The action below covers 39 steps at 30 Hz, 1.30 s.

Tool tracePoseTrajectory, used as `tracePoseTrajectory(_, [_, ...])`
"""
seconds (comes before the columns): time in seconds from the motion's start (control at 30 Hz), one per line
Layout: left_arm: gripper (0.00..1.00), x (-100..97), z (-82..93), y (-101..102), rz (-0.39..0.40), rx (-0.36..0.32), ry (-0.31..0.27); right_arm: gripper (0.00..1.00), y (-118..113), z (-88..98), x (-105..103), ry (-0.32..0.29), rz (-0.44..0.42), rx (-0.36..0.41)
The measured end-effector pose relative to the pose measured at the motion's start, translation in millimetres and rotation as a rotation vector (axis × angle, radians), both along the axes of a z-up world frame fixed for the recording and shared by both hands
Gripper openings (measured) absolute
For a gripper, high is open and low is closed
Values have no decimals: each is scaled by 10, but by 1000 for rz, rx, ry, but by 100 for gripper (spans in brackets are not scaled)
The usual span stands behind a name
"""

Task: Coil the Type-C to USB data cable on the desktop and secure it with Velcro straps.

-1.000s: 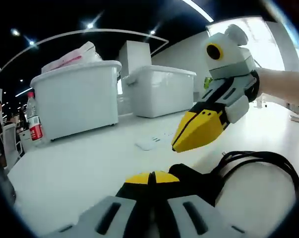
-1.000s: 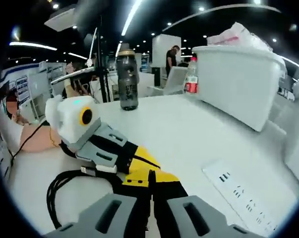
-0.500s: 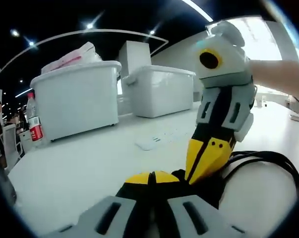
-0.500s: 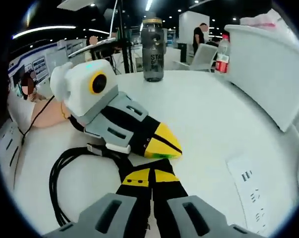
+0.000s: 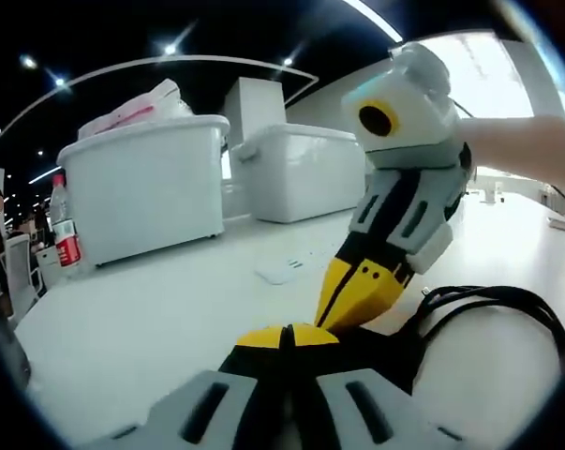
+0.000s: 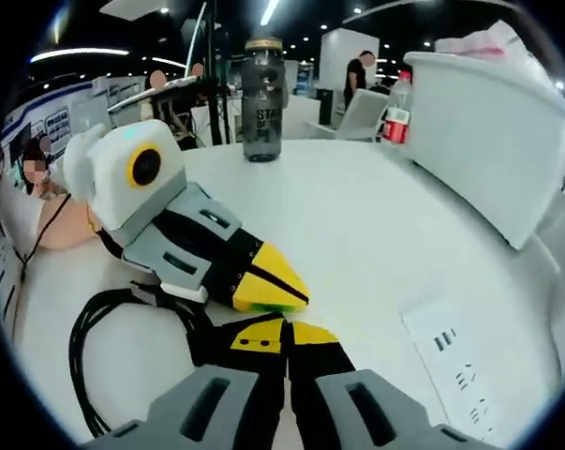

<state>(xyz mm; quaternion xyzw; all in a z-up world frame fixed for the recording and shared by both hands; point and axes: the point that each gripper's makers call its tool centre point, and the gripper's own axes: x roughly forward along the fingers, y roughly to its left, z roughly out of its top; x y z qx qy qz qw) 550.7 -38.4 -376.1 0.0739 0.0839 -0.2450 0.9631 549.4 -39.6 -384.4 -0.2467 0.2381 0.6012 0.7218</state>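
1. In the left gripper view, a plastic bottle with a red label [image 5: 65, 230] stands at the far left of the white table [image 5: 160, 300]. Next to it come two white storage bins [image 5: 146, 187], and a white power strip [image 5: 284, 269] lies flat in front of them.
2. In the right gripper view, a dark water bottle [image 6: 262, 98] stands upright at the far edge of the table, with office chairs and people behind it.
3. The left gripper [image 5: 284, 336] has its yellow tips pressed together. Black material sits at these tips, but I cannot tell if it is clamped.
4. The right gripper [image 5: 357, 292] enters from the right, tilted down, its yellow tips closed and just beside the left tips. In its own view its jaws also meet, close to the black cable.
5. The coiled black data cable [image 5: 493, 309] lies on the table at the right of both grippers in the left gripper view. Its loops form a long oval that stretches away to the right.
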Motion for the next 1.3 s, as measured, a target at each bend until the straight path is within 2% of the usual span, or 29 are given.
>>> tracePoseTrajectory(0.07, [3,0,1,0,0,0,-1,1,7,18,16,-22,-17,27])
tracePoseTrajectory(0.1, [3,-1,1,0,-1,-1,-2,1,14,66,75,-72,-29,58])
tracePoseTrajectory(0.13, [3,-1,2,1,-2,0,-4,1,-14,139,125,-88,-86,116])
tracePoseTrajectory(0.17, [3,-1,3,1,-3,0,-4,1,-23,236,98,-55,-131,214])
tracePoseTrajectory(0.2, [3,0,4,1,-2,-1,-4,3,-73,357,100,4,-196,329])
tracePoseTrajectory(0.23, [3,1,4,1,-2,-2,-4,6,-159,394,116,28,-240,361])
tracePoseTrajectory(0.27, [3,2,4,1,-1,-2,-4,10,-240,385,114,24,-270,360])
tracePoseTrajectory(0.33, [3,2,5,-3,-3,-3,-3,13,-397,333,138,-62,-313,316])
tracePoseTrajectory(0.37, [3,0,6,-6,-5,-3,-2,13,-442,308,89,-99,-297,292])
tracePoseTrajectory(0.4, [3,-3,6,-9,-6,-4,-1,13,-443,292,7,-105,-259,283])
tracePoseTrajectory(0.47, [3,-7,6,-12,-6,-5,1,15,-420,222,-282,-50,-171,268])
tracePoseTrajectory(0.5, [3,-6,7,-11,-5,-6,1,18,-413,190,-395,-45,-129,246])
tracePoseTrajectory(0.57, [3,-5,6,-11,-4,-11,4,25,-380,146,-548,-73,-45,198])
tracePoseTrajectory(0.7, [3,-11,5,-14,-7,-17,7,25,-295,102,-540,-98,-23,161])
tracePoseTrajectory(0.8, [3,-14,5,-14,-11,-18,7,23,-260,52,-527,-82,-32,154])
tracePoseTrajectory(0.87, [3,-13,7,-15,-14,-16,4,20,-267,28,-474,-101,-29,151])
tracePoseTrajectory(0.9, [3,-12,9,-15,-17,-13,1,18,-262,46,-478,-108,9,161])
tracePoseTrajectory(0.97, [3,-9,11,-7,-19,-5,-6,13,-261,46,-512,-104,60,172])
tracePoseTrajectory(1.03, [3,3,22,14,-12,6,-16,6,-278,51,-512,-103,71,171])
tracePoseTrajectory(1.07, [3,-2,51,20,-16,9,-28,5,-288,46,-522,-94,71,169])
tracePoseTrajectory(1.1, [3,-8,83,22,-20,-8,-34,5,-288,48,-511,-87,60,174])
tracePoseTrajectory(1.17, [3,-12,144,27,-16,-55,-43,4,-297,59,-517,-110,70,177])
tracePoseTrajectory(1.23, [3,-10,237,56,-4,-126,-58,4,-338,82,-547,-118,69,173])
tracePoseTrajectory(1.3, [3,-5,273,107,10,-150,-66,4,-397,154,-572,-147,59,179])
